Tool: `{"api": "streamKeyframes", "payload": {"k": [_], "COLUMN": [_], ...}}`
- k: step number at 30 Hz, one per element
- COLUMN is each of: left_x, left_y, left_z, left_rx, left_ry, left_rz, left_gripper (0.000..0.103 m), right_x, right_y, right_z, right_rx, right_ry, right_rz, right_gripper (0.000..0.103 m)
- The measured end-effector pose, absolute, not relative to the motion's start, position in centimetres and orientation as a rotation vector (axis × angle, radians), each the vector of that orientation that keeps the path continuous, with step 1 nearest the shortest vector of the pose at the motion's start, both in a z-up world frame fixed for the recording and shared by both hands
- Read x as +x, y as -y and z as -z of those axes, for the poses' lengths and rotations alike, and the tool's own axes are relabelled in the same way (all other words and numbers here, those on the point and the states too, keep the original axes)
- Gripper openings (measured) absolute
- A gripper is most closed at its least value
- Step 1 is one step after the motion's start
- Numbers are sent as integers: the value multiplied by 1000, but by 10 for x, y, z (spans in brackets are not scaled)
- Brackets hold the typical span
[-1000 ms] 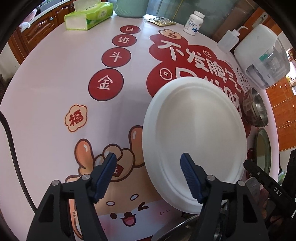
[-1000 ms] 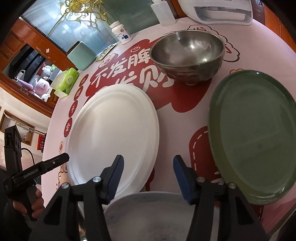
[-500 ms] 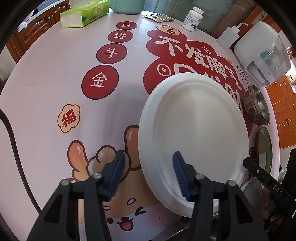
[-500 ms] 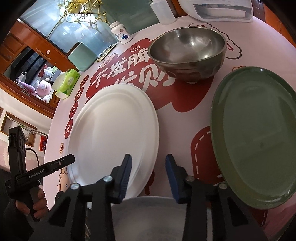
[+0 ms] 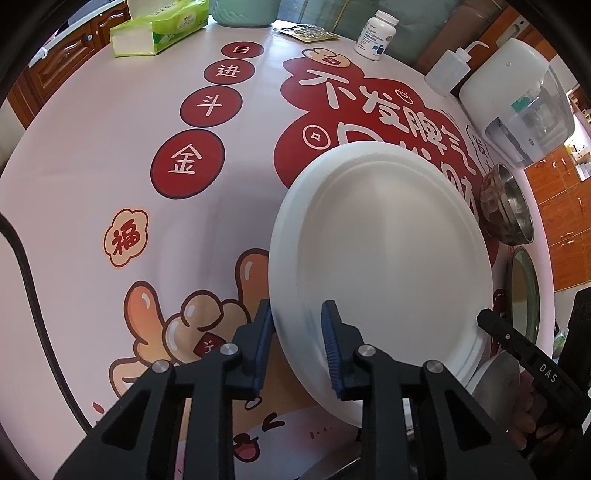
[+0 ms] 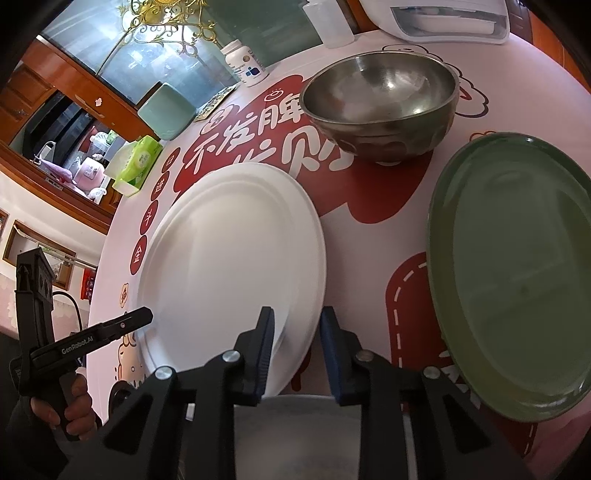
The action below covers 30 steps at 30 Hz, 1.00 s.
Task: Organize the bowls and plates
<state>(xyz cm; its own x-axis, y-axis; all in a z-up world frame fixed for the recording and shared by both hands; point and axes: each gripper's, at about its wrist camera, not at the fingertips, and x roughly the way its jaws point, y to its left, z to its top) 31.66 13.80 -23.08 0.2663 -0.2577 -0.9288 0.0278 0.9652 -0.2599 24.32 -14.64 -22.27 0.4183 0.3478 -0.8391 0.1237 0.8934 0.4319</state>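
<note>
At seven o'clock on the white plate, the left hand-held gripper straddles the rim half-open, gripping nothing; I'd seat deeper, then squeeze.

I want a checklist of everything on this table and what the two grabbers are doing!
Surface: round table with a pink cartoon cover.
Job's things: white plate, green plate, steel bowl, grey dish at the near edge.
Clutter: tissue pack, pill bottle, squeeze bottle, white appliance.
Grippers: left hand-held gripper straddles the white plate's rim, jaws apart; right hand-held gripper open by the same plate.
Cables: black cable.
Surroundings: wooden cabinets.
</note>
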Motion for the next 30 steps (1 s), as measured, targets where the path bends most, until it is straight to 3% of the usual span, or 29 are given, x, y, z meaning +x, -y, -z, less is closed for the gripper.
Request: {"api": "streamKeyframes", "payload": {"k": [4, 30], "left_x": [317, 303], "left_y": [-138, -164], "left_z": [231, 188], "left_rx": [-207, -280], "left_ry": [-1289, -1075], "left_rz": [194, 249], "left_gripper": [24, 24], "right_x": [243, 223], "right_y": [146, 120], "right_z": [223, 177], "right_rx": [467, 383], "right_ry": [-1142, -971], "right_rz": [-133, -108], "right_gripper": [20, 20]}}
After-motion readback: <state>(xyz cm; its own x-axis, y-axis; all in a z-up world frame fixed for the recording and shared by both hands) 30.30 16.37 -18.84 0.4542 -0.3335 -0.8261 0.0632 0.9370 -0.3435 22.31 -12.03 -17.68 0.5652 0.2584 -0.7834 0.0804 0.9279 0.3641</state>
